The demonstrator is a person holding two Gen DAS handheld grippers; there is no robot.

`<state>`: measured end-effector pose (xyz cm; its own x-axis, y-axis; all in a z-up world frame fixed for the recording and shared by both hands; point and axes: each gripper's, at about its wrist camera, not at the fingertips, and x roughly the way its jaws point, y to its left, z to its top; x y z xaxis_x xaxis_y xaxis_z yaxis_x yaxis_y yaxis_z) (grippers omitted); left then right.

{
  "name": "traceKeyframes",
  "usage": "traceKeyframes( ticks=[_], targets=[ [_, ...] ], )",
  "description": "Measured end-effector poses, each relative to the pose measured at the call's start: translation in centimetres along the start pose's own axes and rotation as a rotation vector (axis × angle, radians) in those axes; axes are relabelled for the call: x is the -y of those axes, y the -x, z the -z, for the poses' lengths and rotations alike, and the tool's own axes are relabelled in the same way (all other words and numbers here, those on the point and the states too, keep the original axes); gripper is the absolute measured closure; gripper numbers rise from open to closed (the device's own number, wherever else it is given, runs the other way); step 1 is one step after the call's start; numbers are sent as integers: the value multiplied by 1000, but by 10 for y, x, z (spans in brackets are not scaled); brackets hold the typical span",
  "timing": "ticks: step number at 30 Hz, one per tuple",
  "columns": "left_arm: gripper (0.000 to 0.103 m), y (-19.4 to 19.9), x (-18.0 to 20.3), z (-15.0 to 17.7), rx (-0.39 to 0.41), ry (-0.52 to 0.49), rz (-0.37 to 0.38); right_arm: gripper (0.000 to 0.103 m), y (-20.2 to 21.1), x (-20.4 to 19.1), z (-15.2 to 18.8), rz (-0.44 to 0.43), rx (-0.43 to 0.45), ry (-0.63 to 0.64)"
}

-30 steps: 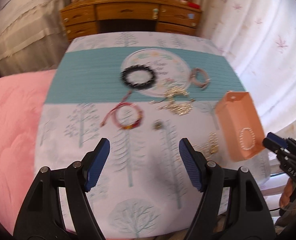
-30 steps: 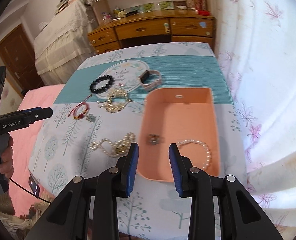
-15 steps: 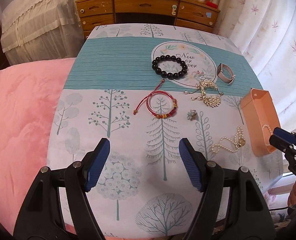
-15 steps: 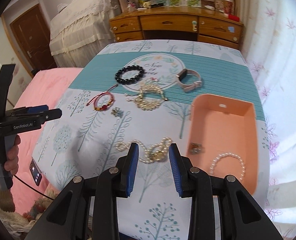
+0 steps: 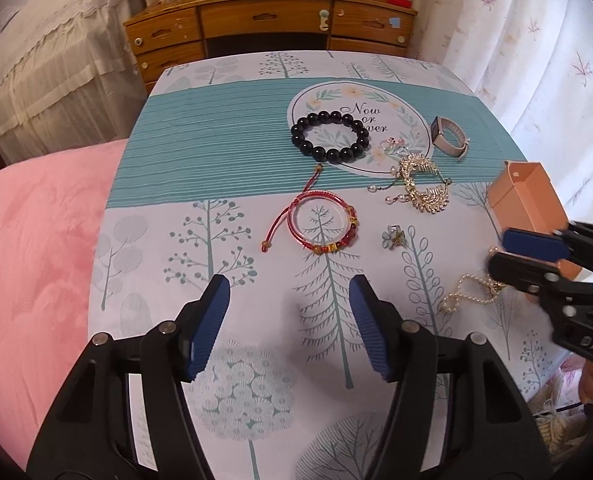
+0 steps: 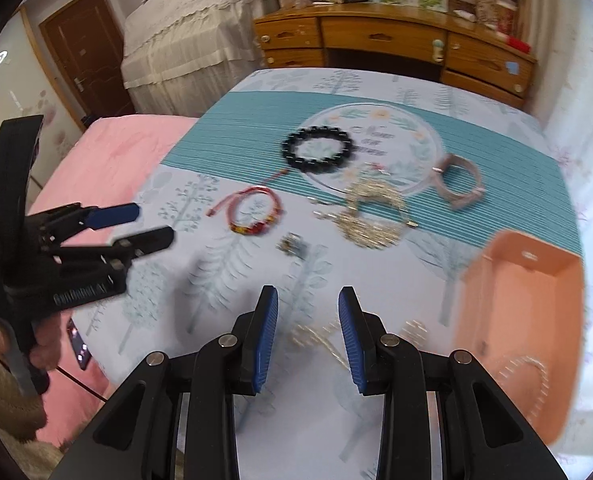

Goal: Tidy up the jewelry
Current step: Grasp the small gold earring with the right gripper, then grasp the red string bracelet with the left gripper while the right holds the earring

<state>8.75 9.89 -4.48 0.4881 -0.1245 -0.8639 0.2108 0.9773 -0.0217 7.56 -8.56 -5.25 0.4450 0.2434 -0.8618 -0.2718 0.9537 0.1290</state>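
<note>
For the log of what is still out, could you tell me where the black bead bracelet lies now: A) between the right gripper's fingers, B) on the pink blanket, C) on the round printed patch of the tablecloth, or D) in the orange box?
C: the black bead bracelet rests on the edge of the round printed patch, untouched.

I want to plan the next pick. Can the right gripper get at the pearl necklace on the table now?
Probably yes: the right gripper is open just above the pearl necklace, with nothing between them.

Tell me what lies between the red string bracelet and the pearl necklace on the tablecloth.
In the left wrist view, a small blue flower ring lies between the red string bracelet and the pearl necklace, apart from both.
</note>
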Motion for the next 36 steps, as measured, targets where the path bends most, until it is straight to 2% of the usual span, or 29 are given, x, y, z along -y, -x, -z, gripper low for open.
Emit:
traceKeyframes(
  ticks=[7,14,17,18,19,23,29,33,36],
  targets=[
    [43,-15,0,-6,-3,-39,18,71,-62,-12,-26,-2,-33,-28],
    [43,-27,-2,-11,-13,-55,40,71,-110,-13,-28,48,-76,-26],
    [43,-33,1,-13,-18,-72,43,73,-116,-15,-28,67,-50,3],
    [43,-34,3,-13,-19,-79,45,80,-115,-16,-27,76,-41,13],
    [43,-35,5,-14,-19,-87,48,81,-115,-16,-26,84,-38,24],
    [43,-41,14,-18,-26,-126,67,83,-111,-14,-19,105,-26,65],
    [44,-66,37,-29,-56,-201,64,85,-94,9,-12,91,-23,-6],
    [64,-89,53,-39,-95,-239,47,85,-78,22,-6,82,-10,-40],
    [69,-105,63,-44,-126,-254,27,85,-68,28,-2,69,-1,-63]
  ],
)
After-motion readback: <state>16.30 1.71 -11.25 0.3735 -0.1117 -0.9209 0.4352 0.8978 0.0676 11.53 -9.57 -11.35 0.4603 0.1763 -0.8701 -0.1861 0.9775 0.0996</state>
